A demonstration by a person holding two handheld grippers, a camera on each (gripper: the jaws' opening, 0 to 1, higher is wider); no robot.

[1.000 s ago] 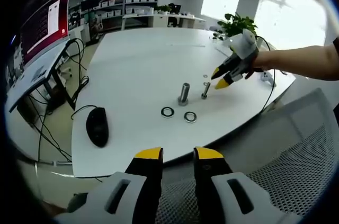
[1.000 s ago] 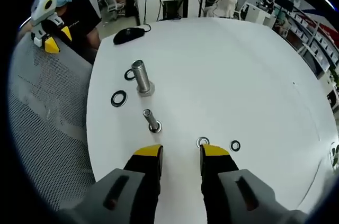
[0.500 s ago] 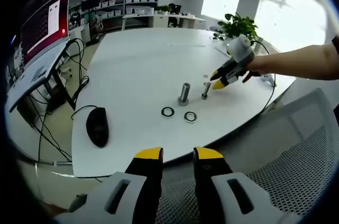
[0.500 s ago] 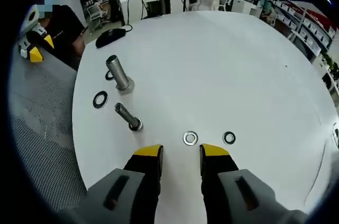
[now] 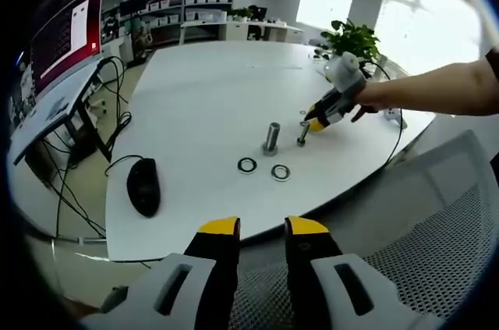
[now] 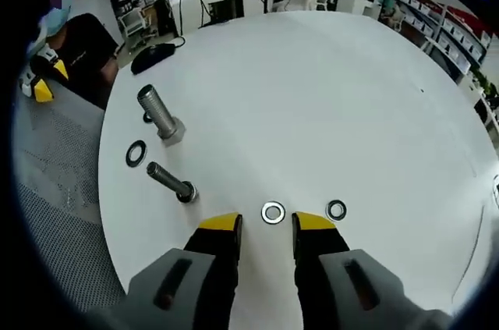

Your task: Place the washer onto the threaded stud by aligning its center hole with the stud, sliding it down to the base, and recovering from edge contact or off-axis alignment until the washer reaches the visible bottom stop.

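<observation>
Washer (image 6: 273, 212) unobstructed ahead; thin stud (image 6: 170, 182) near left, probably passable.

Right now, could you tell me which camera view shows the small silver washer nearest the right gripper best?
The right gripper view: the silver washer lies flat, hole visible, just ahead of the open right gripper. In the left gripper view, that spot is only a tiny speck beside the right gripper.

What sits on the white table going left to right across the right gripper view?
Dark ring washer → thick steel stud → slim threaded bolt → bright silver washer → small dark washer.
</observation>
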